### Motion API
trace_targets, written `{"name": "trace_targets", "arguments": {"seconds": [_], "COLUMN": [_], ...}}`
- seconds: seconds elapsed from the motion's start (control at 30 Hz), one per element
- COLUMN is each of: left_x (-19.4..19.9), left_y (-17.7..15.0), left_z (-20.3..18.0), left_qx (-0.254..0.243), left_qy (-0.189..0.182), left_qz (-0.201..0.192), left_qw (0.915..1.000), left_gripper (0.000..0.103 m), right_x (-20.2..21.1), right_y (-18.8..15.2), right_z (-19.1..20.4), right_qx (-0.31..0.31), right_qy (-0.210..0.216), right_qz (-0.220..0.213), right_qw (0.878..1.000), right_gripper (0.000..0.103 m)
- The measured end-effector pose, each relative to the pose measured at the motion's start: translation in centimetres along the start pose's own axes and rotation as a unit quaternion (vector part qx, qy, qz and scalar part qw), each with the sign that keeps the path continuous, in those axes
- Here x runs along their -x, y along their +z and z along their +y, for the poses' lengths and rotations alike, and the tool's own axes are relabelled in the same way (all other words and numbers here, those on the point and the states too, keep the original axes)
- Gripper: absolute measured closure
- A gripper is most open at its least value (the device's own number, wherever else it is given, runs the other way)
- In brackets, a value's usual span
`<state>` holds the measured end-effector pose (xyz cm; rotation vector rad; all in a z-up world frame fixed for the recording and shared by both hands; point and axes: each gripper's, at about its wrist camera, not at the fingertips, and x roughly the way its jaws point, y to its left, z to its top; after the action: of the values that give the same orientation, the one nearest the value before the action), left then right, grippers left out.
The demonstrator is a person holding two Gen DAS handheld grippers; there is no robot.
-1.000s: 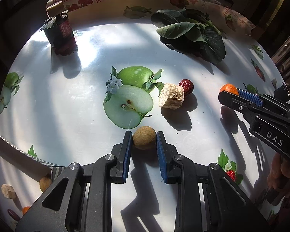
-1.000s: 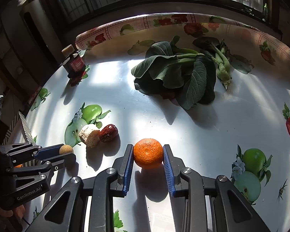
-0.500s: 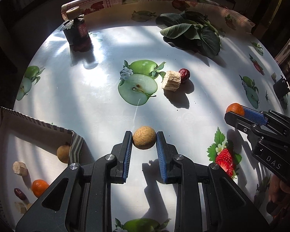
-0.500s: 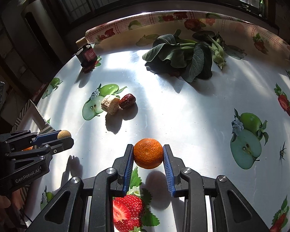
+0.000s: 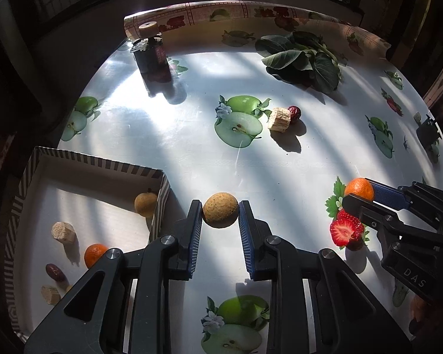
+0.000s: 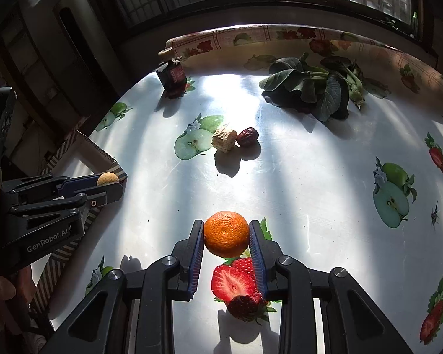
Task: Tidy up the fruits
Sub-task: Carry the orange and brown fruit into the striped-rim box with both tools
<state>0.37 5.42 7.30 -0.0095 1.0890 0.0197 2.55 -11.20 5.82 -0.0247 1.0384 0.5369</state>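
- Left hand-held gripper (image 5: 220,223): closed on a round tan fruit (image 5: 220,210), pads pressing both its sides; held above the table (image 5: 168,135), just right of the striped box (image 5: 97,163).
- Right hand-held gripper (image 6: 226,246): clamped on an orange mandarin (image 6: 226,238), both pads in contact; held over a printed strawberry on the tablecloth, at the near right of the table.
- Striped box, near left: holds a tan fruit (image 5: 145,204) against its right wall, a pale cut chunk (image 5: 63,231), a small mandarin (image 5: 94,254), a dark red date (image 5: 54,272) and another pale piece (image 5: 50,294).
- Table centre: a pale cut chunk (image 5: 279,119) touching a red date (image 5: 294,111), beside a printed green apple.
- Far right: a bunch of leafy greens (image 5: 304,59).
- Far left: a dark jar (image 5: 149,54) with a round tan piece (image 5: 148,27) on top.
- Tablecloth: glossy white, printed with apples and strawberries; strong sunlight and bands of shadow across it.
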Motion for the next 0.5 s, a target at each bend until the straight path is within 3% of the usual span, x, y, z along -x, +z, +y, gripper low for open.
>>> {"name": "trace_targets", "arguments": {"seconds": [0.5], "left_x": [3.0], "left_y": [-3.8], "left_z": [6.4], "left_qx": [0.044], "left_qy": [0.033], "left_qz": [-0.010], "left_qw": [0.9984], "left_gripper": [0.079], "right_x": [0.0], "right_y": [-0.1], "right_z": [8.9], "right_qx": [0.072], "right_qy": [0.050], "right_qz": [0.000], "right_qw": [0.996], "right_gripper": [0.074]}}
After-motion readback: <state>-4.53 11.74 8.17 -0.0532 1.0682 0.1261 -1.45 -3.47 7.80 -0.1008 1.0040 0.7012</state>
